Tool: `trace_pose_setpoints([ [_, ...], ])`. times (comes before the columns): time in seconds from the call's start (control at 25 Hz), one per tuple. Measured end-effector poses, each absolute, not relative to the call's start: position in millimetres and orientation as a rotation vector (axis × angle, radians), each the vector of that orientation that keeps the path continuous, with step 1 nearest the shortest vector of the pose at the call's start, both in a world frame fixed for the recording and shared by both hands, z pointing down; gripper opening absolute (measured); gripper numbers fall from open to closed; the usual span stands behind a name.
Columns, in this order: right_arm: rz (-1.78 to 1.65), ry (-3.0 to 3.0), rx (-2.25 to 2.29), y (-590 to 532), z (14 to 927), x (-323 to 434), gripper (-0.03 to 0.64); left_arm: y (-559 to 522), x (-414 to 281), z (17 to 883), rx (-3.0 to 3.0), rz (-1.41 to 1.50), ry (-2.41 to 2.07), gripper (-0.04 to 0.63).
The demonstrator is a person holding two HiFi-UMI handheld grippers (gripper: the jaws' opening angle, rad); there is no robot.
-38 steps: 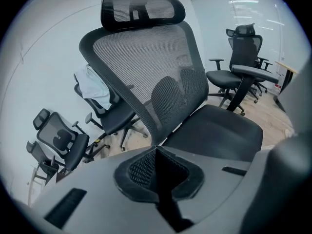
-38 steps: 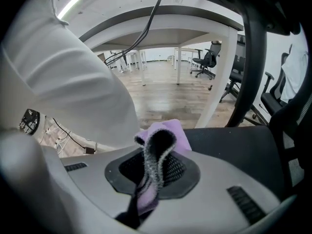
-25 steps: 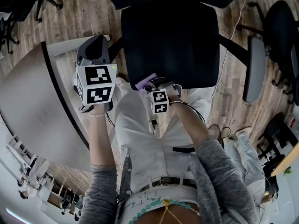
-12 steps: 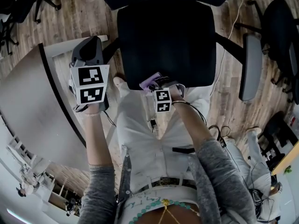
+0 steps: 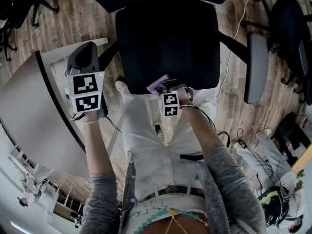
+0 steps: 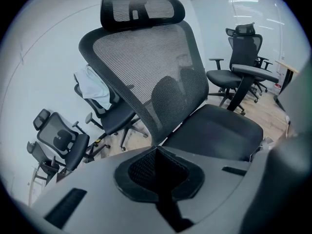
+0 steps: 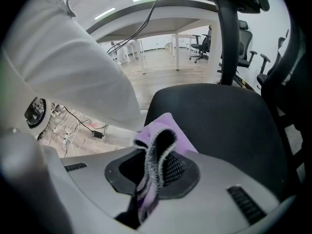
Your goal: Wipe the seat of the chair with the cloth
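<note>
**Inspector:** Right claw (image 7: 148, 177)?

**Assistant:** Pinching the purple cloth (image 7: 163, 133). A folded strip stands up out of the jaws, its long axis running along them and pointing toward the chair seat (image 7: 214, 116).

**Inspector:** Cloth's position?

**Assistant:** Over the seat's near edge, around its middle. I cannot tell whether it touches.

**Inspector:** Left claw (image 6: 158, 172)?

**Assistant:** Jaws pressed together with nothing between them, held off the seat's left edge, by the table (image 5: 29, 106).

**Inspector:** Obstructions?

**Assistant:** A white trouser leg (image 7: 73, 72) is just beside the cloth. A grey armrest (image 5: 257, 67) lies beyond the seat's right edge.
</note>
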State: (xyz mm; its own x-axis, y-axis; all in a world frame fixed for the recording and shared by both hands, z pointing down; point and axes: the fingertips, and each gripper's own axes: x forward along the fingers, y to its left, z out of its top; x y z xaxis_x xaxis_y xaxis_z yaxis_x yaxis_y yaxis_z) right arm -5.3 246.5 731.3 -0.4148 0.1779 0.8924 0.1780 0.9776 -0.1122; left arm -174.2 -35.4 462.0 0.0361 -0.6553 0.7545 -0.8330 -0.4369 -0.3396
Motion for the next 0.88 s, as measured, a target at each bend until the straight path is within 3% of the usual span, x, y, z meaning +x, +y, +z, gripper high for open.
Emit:
trace_pose_setpoints([
  [0.88, 0.078, -1.972, -0.198, 233.9, 736.9, 49.2, 0.052, -39.5, -173.8, 464.1, 2.104, 1.394, -1.556, 0.002],
])
